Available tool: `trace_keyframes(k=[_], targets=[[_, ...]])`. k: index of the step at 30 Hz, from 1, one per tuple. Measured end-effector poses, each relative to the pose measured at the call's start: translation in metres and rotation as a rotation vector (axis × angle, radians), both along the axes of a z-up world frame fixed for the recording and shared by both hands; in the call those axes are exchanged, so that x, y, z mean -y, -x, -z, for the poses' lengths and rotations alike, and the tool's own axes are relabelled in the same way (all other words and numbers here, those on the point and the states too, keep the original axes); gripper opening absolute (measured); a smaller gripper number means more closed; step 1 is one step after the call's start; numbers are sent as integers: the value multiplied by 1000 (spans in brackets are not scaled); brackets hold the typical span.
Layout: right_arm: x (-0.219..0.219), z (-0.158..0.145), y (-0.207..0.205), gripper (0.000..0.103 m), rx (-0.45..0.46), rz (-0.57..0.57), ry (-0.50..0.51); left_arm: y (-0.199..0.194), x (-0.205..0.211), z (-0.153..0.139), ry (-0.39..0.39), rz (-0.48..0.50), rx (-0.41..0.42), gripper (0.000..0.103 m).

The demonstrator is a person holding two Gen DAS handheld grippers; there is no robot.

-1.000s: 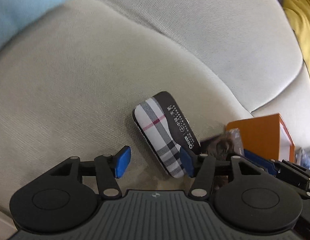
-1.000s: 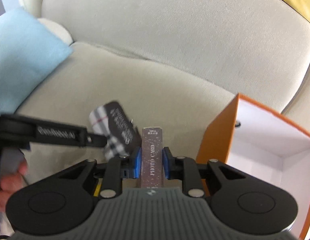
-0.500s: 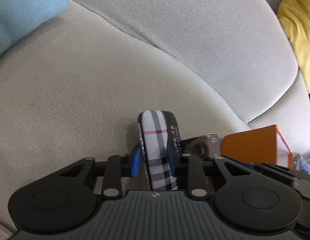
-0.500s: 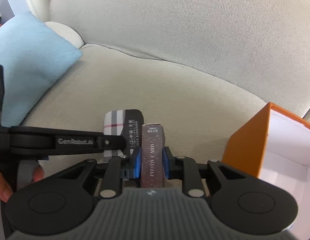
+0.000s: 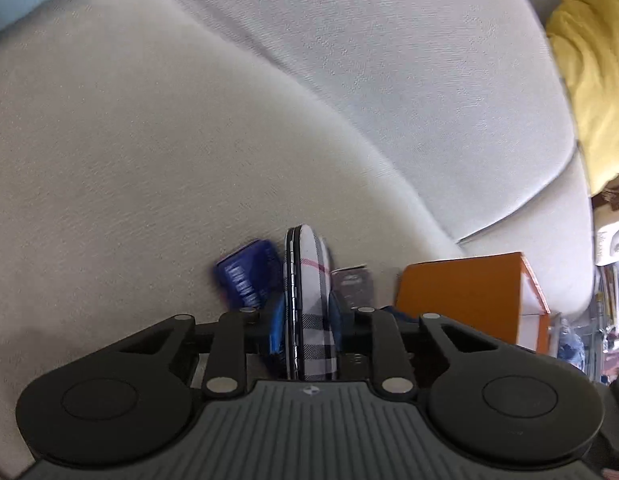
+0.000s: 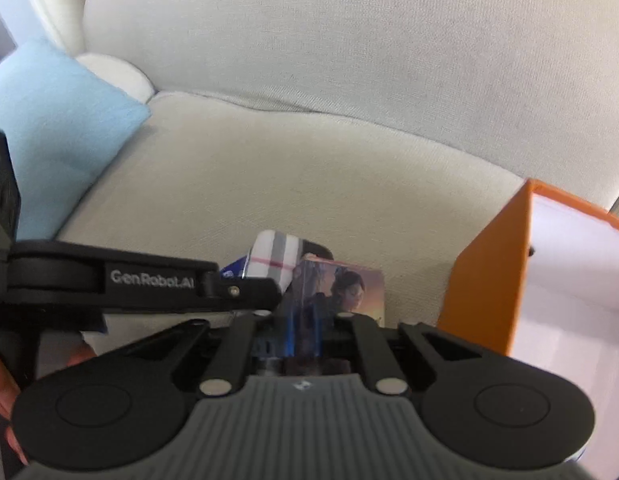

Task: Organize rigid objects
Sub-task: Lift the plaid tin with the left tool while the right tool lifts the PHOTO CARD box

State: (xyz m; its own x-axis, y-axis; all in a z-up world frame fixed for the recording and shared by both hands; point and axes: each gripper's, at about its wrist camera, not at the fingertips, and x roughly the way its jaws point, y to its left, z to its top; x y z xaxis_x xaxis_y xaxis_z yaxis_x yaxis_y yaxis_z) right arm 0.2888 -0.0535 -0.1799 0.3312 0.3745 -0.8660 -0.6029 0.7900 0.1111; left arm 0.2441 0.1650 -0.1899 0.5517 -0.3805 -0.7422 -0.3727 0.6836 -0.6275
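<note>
Plaid case (image 5: 309,312) stands on its edge, squeezed tight in my left tool (image 5: 307,320), just above the sofa seat (image 5: 129,184). My right tool (image 6: 303,320) has just closed all the way, and the photo card box (image 6: 341,288) now shows its picture side right at the blurry tips. An orange box (image 6: 485,272) sits open on the right. A blue box (image 5: 245,280) lies beside the case.

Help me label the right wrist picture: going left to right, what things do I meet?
Light blue cushion → left gripper reaching in → plaid case it holds → photo card pack → orange box.
</note>
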Motion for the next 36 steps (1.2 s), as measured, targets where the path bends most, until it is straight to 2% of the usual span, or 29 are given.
trace_keyframes(k=[3,6,7,8,9,13,19,23,25,28,29,31,32,34,36], targets=[[1,1,-3,8,0,14,8,-4,1,4,19,-7,-23,25],[-2,-2,-1,13,4,0,25,-7,4,6,-7,-3,-32,26],[-3,-4,0,16,17,-6,32,-8,5,6,-4,-1,-33,26],[-6,-6,1,25,26,-17,47,-9,5,8,8,1,-37,26],[-7,-6,1,28,31,-28,68,-10,7,10,29,3,-41,26],[-11,-4,0,27,37,-57,112,-15,17,16,100,14,-39,26],[-13,-8,3,25,63,-104,179,-28,35,20,86,38,-45,26],[-10,-9,2,18,71,-140,217,-32,45,20,29,72,-54,26],[-12,-7,3,18,76,-160,235,-30,45,18,19,78,-42,23],[-9,-9,2,19,71,-159,233,-19,41,2,-37,76,-6,21],[-9,-9,2,21,71,-154,231,-17,38,-4,-46,74,13,21],[-8,-13,4,32,78,-152,218,-8,28,-17,-62,68,43,21],[-8,-14,5,46,91,-146,221,-4,23,-22,-86,62,49,21],[-11,-14,4,49,116,-134,254,3,16,-30,-130,45,58,21],[-14,-12,2,48,118,-124,292,6,13,-32,-135,26,62,21]])
